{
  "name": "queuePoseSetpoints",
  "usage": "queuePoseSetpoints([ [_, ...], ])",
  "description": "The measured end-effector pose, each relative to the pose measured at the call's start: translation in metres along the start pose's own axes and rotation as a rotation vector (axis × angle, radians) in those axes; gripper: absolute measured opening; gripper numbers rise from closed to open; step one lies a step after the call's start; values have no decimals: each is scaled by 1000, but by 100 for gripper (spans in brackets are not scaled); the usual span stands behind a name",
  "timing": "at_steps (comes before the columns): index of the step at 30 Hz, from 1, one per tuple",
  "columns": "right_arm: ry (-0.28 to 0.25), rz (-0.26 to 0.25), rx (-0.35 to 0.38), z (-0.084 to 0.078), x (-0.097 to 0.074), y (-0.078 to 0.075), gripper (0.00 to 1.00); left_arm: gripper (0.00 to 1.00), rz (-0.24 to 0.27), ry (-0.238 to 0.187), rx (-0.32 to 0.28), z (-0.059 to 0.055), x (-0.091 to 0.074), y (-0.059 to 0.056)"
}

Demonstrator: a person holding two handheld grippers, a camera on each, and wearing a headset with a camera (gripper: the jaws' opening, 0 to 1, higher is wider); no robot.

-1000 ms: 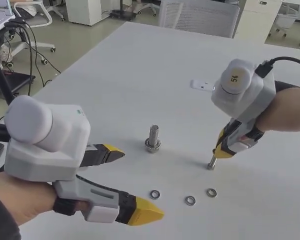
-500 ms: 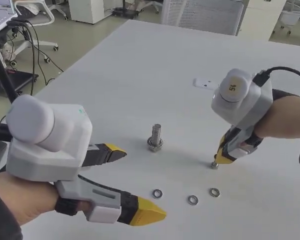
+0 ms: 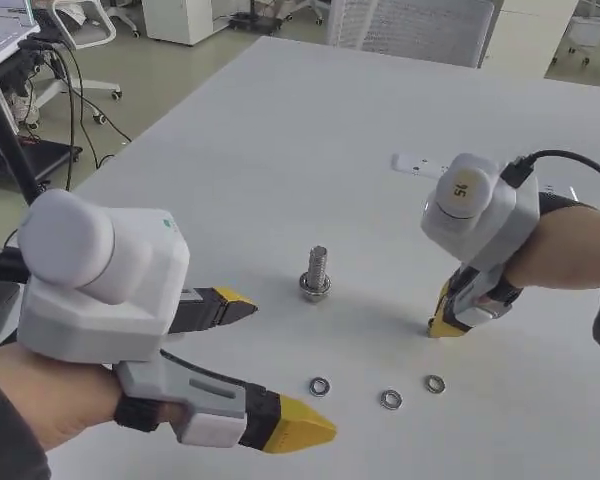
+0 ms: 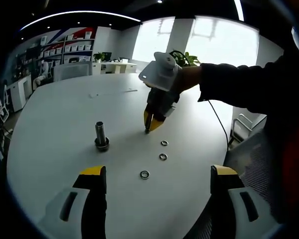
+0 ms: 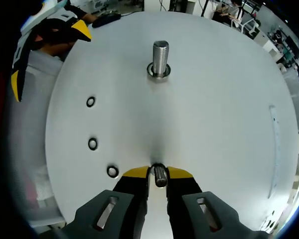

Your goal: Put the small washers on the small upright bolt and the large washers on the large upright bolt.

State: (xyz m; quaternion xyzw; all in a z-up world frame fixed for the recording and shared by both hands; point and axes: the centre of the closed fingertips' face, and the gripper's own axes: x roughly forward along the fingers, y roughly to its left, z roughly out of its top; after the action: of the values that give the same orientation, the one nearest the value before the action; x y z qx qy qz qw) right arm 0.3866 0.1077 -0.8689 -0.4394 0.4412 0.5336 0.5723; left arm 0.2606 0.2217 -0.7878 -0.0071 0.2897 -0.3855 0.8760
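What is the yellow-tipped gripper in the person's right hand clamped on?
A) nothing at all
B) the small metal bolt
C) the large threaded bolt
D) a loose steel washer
B: in the right gripper view, the right gripper is shut on the small metal bolt, while the large threaded bolt stands apart.

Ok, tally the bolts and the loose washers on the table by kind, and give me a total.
Bolts: 2, the large bolt standing upright and the small bolt held between the jaws of the right gripper.
Loose washers: 3, flat on the table.
Total: 5.
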Motion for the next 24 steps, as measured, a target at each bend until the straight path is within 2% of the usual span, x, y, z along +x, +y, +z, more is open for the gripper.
queuePoseSetpoints([
  [15, -1, 6, 3, 1, -1, 7, 14, 86, -1, -2, -3, -1, 0, -1],
  [24, -20, -3, 15, 4, -6, 5, 19, 86, -2, -2, -1, 0, 0, -2],
])
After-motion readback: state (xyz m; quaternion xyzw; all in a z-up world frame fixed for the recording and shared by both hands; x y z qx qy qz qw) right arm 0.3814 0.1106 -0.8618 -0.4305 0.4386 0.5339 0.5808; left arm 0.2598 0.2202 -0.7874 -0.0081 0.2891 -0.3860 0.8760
